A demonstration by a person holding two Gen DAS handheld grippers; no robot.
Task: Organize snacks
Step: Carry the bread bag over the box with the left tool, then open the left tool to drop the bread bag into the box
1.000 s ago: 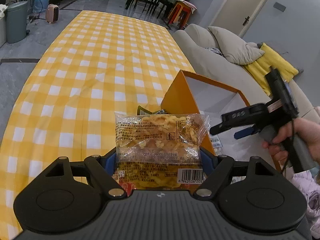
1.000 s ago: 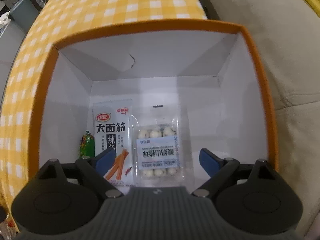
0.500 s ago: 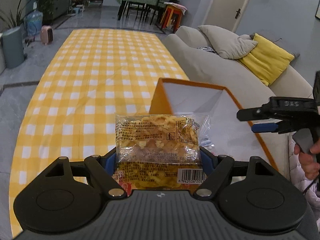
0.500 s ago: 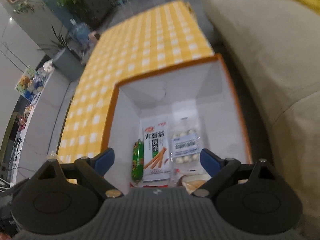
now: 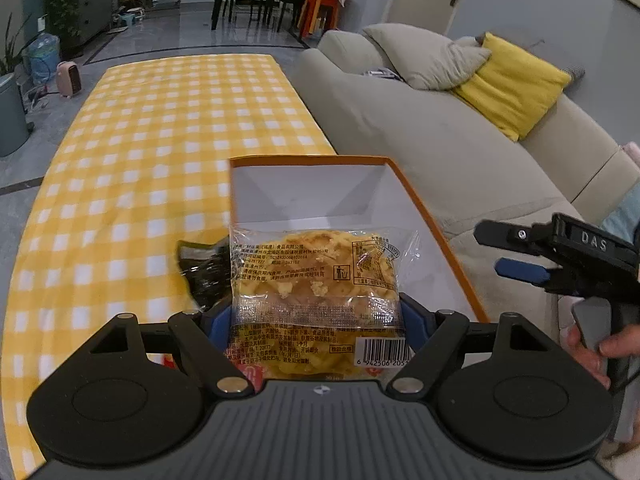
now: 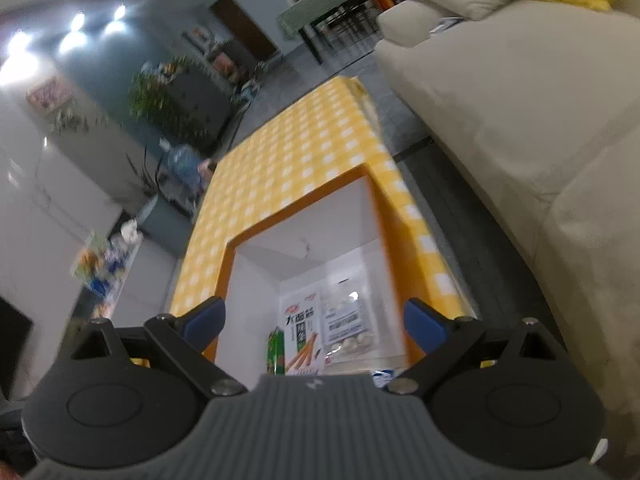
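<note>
My left gripper (image 5: pixel 316 320) is shut on a clear packet of yellow crispy snack (image 5: pixel 316 288), its blue pads pressing both sides. The packet hangs over the near end of an orange box with white walls (image 5: pixel 424 216). A black packet (image 5: pixel 204 268) lies on the cloth just left of it. My right gripper (image 5: pixel 486 250), held by a hand, is to the right of the box. In the right wrist view that gripper (image 6: pixel 314 320) stands open and empty above the box (image 6: pixel 280 220). Inside lie a white stick-snack packet (image 6: pixel 304 332), a clear packet of white balls (image 6: pixel 348 328) and a green packet (image 6: pixel 276 348).
The box sits on a table under a yellow checked cloth (image 5: pixel 160 152). A beige sofa (image 5: pixel 420 128) with a grey cushion (image 5: pixel 424 56) and a yellow cushion (image 5: pixel 512 84) runs along the right. A bin (image 5: pixel 10 116) and a small heater (image 5: pixel 69 78) stand on the floor at far left.
Both grippers have risen and drawn back from the box. The right gripper came out of the box and tipped up, so the room now shows. The snack packet stays in the left gripper.
</note>
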